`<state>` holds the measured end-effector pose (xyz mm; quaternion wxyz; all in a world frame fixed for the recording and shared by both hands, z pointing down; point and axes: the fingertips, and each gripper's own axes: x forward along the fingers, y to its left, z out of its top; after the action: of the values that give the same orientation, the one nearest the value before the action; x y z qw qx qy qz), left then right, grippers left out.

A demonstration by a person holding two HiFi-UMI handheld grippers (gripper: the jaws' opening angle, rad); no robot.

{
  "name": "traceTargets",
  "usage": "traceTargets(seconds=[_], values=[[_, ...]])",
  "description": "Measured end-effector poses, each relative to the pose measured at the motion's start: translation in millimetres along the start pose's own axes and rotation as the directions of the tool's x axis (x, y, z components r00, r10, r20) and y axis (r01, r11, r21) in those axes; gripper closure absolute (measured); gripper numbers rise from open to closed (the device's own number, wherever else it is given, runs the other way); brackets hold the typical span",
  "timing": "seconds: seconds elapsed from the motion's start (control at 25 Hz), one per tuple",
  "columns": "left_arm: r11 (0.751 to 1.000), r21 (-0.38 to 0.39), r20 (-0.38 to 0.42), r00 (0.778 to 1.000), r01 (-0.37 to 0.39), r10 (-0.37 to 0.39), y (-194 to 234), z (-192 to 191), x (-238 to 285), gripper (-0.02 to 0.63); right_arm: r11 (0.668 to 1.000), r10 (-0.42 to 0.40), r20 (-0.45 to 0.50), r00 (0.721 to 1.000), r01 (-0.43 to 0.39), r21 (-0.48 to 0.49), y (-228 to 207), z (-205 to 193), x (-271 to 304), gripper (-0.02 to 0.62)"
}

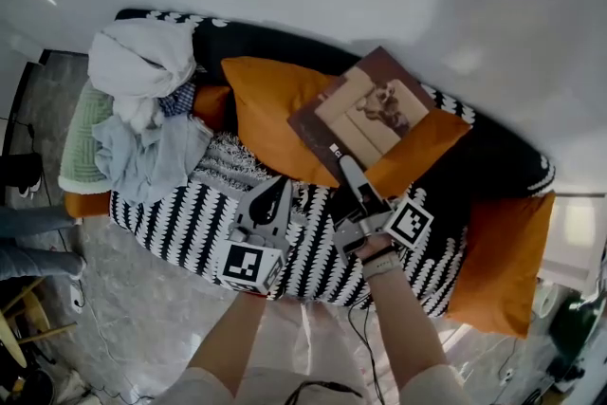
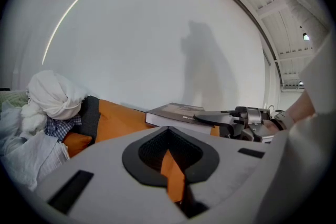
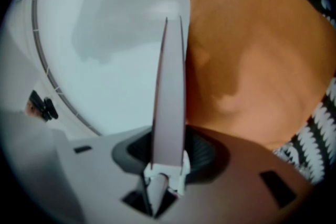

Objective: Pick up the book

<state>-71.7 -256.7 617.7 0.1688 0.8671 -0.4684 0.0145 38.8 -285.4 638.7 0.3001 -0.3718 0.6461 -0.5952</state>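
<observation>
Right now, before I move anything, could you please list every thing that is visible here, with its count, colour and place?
patterned fabric cover: one, black and white, spread over the whole seat.
large soft cushions: two, orange, one at the back centre, one at the cover's right end.
hardcover book: one, brown with a beige picture, lying on the back-centre cushion.
pile of loose clothes: one, white, pale blue and checked, at the left end.
folded thick cloth: one, green, left of the pile.
left gripper: one, grey, jaws together and empty, above the cover.
right gripper: one, grey, shut on the book's near edge.
</observation>
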Motion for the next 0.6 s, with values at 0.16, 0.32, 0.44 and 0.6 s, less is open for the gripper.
traceTargets(seconds=[0.16,0.32,0.44,0.6], values=[[1.0,0.009,0.009,1.0,-0.006,0.006,-6.5,3.6,-6.4,0.583,1.0,0.01,-0.009,1.0,-0.01,0.001,4.3,-2.5,-9.4,0.434],[1.0,0.022,0.015,1.0,-0.014,0.013,-11.1,5.6,-16.5,0.583,1.0,0.025,-0.015,1.0,-0.024,0.017,11.4,-5.3,-16.9,0.436],[0.999,0.026,0.013,1.0,-0.023,0.022,-16.1,9.0,-25.3,0.583,0.999,0.034,-0.024,0.999,-0.034,0.011,18.8,-8.0,-24.8,0.434],[0.999,0.034,0.032,0.999,-0.034,0.033,-21.3,15.7,-33.0,0.583,0.999,0.048,-0.037,0.998,-0.048,-0.001,28.5,-10.7,-33.4,0.434]])
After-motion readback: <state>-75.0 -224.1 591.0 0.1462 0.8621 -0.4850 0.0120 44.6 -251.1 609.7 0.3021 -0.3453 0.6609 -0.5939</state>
